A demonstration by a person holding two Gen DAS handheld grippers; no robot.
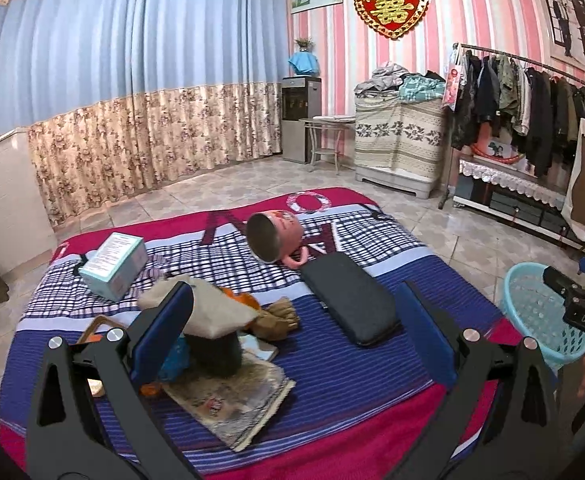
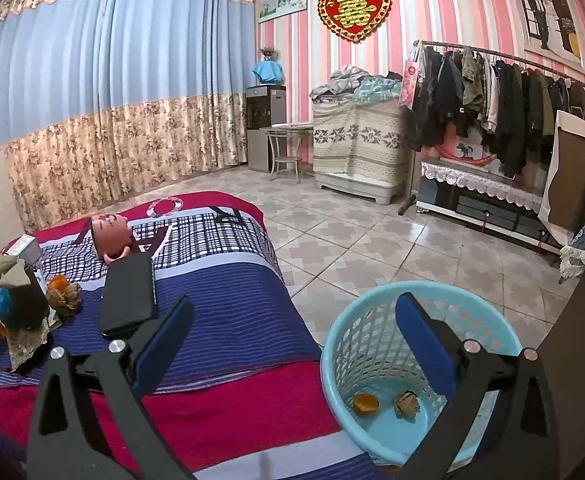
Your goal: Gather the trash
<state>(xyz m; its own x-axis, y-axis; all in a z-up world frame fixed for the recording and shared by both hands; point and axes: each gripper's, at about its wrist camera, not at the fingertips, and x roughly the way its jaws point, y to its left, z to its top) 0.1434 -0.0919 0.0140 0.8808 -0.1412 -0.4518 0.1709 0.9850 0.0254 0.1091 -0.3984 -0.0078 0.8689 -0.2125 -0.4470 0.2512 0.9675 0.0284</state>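
Observation:
A light blue plastic basket [image 2: 346,344] stands on the floor beside the bed; an orange peel [image 2: 365,402] and a crumpled brown wad [image 2: 406,401] lie in it. My right gripper [image 2: 296,354] is open and empty above the basket's near rim. On the bed, crumpled brown paper [image 1: 277,317] and orange peel [image 1: 242,299] lie by a dark pot with a beige cloth on it [image 1: 204,312]. My left gripper [image 1: 292,336] is open and empty just in front of the pot and the paper. The basket also shows in the left wrist view [image 1: 540,312].
The bed [image 1: 332,380] has a striped red and blue cover. On it lie a dark flat case [image 1: 350,300], a tipped pink mug [image 1: 276,238], a teal box [image 1: 114,266] and a worn booklet [image 1: 232,404]. A clothes rack [image 2: 512,96] stands along the right wall.

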